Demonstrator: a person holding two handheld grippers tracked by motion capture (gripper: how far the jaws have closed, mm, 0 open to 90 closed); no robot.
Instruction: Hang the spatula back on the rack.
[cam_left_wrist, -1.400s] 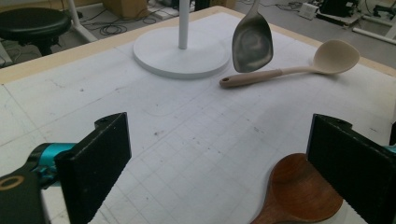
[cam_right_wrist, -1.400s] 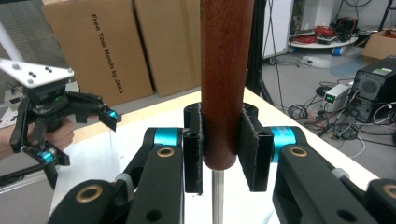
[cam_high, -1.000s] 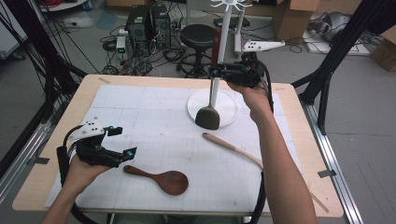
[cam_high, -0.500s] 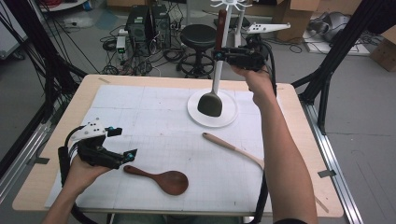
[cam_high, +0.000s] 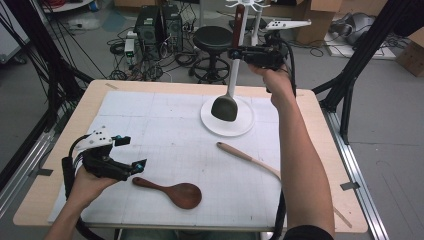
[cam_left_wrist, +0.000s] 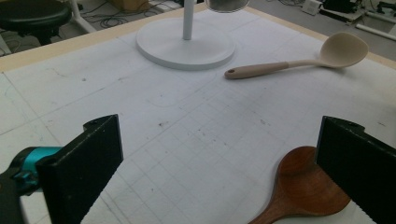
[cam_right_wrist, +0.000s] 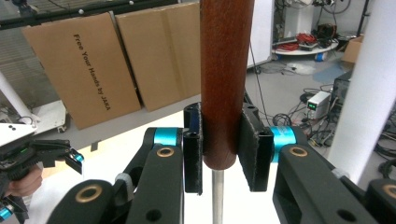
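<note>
Right gripper (cam_high: 239, 52) clamps spatula (cam_high: 226, 106) above stand base (cam_high: 227, 126); left gripper (cam_high: 131, 153) gapes, empty, near table edge.

A pale wooden table (cam_high: 320, 107) fills the middle of the frame, most of its top covered by a white gridded mat (cam_high: 165, 130). On the mat, upper centre, stands a white round stand base (cam_high: 227, 120). A beige ladle (cam_high: 247, 157) lies just below it, right of centre, and a dark wooden spoon (cam_high: 172, 191) lies at lower centre.

The right gripper (cam_high: 239, 52) holds a spatula (cam_high: 226, 105) upright over the stand base (cam_high: 227, 126), at the desk's (cam_high: 310, 107) one o'clock.
</note>
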